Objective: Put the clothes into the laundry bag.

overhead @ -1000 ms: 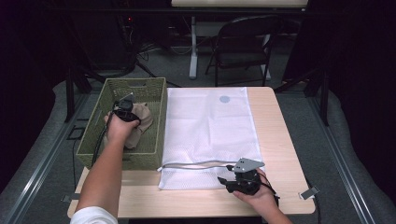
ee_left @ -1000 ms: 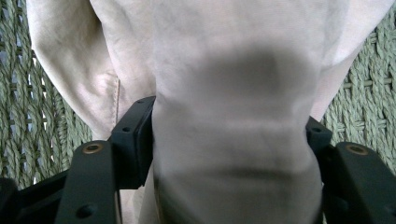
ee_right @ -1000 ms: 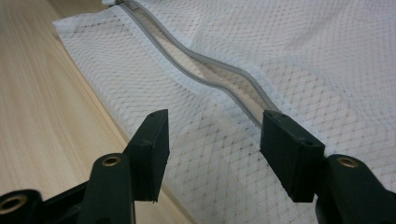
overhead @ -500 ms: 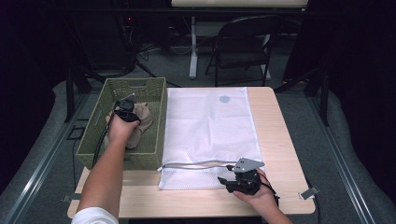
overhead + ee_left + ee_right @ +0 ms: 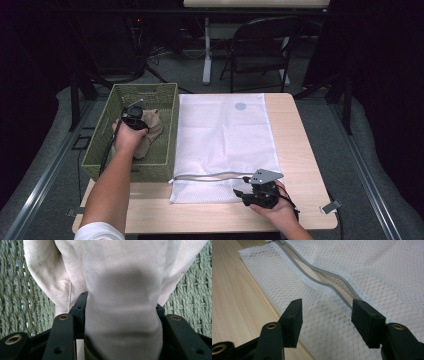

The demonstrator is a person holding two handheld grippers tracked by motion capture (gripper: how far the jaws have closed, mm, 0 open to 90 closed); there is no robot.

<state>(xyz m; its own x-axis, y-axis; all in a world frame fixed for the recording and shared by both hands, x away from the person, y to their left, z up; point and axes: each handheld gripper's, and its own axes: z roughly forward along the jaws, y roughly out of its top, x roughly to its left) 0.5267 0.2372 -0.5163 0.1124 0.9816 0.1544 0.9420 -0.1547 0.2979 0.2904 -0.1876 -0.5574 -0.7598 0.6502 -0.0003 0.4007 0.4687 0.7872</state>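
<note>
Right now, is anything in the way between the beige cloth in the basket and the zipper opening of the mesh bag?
Only the basket wall beside the bag; the beige cloth must clear it. The zipper opening gapes slightly, with nothing lying on it.

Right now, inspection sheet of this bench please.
Surface: wooden table, level.
Job's things: beige garment in green woven basket; white mesh laundry bag flat beside it, grey zipper partly open.
Clutter: nothing seen.
Grippers: left gripper jaws just closing, pressing the garment; right gripper open over the bag's edge.
Cables: gripper cable over the basket.
Surroundings: folding chair, dark room.
</note>
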